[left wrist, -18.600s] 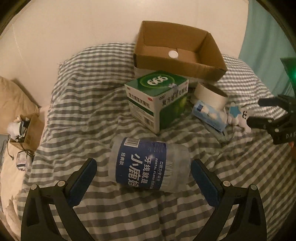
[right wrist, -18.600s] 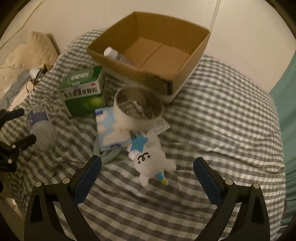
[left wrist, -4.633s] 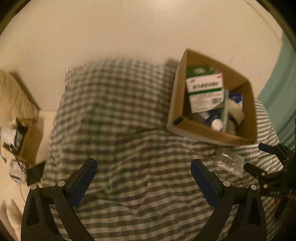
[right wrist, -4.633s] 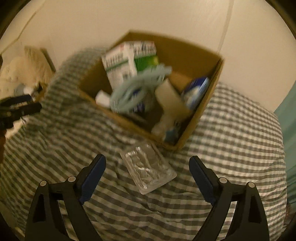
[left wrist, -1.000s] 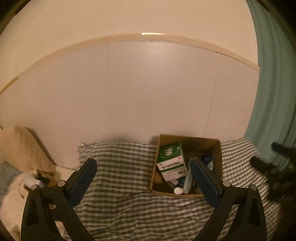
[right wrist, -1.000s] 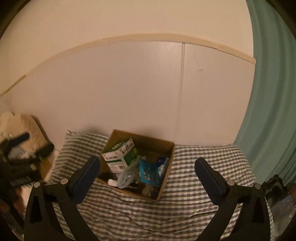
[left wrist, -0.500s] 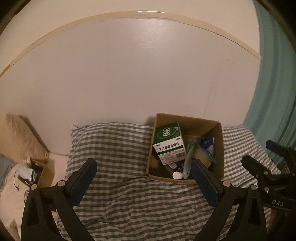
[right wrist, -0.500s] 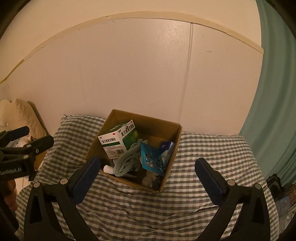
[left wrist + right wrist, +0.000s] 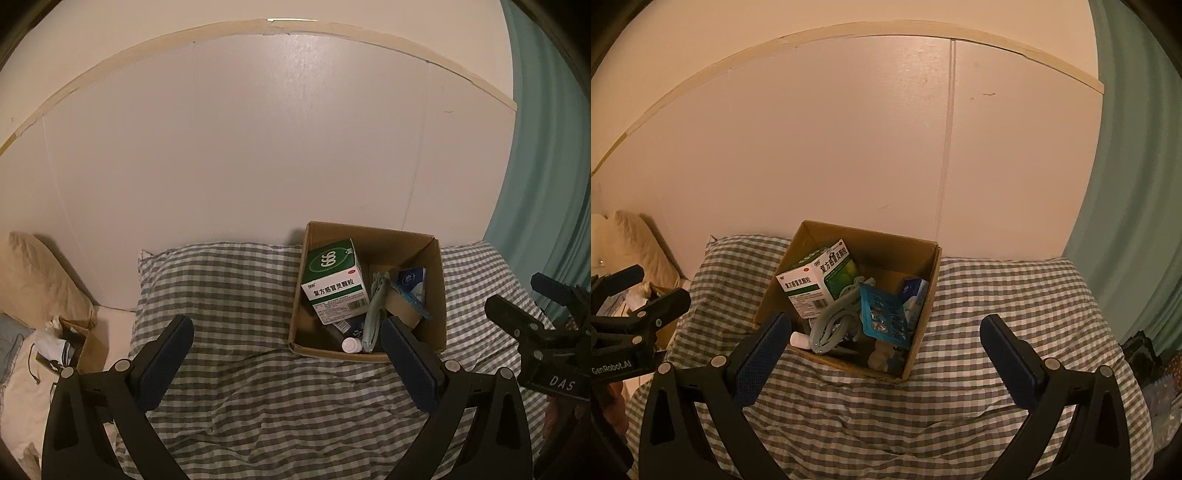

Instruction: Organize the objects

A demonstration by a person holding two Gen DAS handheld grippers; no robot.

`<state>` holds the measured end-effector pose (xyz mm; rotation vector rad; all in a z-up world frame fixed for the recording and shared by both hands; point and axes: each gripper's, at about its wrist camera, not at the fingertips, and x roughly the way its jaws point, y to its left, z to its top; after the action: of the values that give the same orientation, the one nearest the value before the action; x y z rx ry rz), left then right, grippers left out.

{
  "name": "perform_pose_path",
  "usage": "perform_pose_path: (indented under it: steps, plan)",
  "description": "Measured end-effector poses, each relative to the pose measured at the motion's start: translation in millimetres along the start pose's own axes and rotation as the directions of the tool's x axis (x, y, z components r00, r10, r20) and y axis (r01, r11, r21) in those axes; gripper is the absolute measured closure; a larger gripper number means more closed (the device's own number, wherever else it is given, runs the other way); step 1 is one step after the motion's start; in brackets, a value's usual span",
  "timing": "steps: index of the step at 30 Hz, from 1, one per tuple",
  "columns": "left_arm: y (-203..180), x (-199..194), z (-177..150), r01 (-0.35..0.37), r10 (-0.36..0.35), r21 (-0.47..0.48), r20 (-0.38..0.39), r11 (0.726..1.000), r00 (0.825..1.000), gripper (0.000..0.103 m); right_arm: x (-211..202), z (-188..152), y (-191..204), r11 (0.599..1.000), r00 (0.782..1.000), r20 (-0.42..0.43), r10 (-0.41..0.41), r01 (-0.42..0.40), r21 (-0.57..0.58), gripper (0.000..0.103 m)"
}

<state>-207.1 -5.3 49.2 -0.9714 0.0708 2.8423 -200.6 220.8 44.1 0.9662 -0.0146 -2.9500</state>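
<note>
Box: we see the cardboard box far on the bed, full of things.
Hand-held grippers: our left hand-held gripper and right hand-held gripper are wide, holding nothing.
Left to do: nothing, we think.

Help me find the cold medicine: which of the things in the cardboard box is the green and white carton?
The big green and white carton leaning in the left part of the cardboard box, with a barcode. It is the tallest item; the blue packets beside it are smaller.

A bed in rumpled grey-checked bedding carries a filled cardboard box by the wall.
</note>
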Motion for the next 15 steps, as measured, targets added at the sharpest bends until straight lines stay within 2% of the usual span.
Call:
perform_pose_path:
  steps: [15]
  plan:
    - [3.8, 4.0, -0.3, -0.010, 0.010, -0.010, -0.013, 1.000, 1.000, 0.000, -0.3, -2.7, 6.4, 1.000, 1.000, -0.015, 0.014, -0.015, -0.018, 0.000]
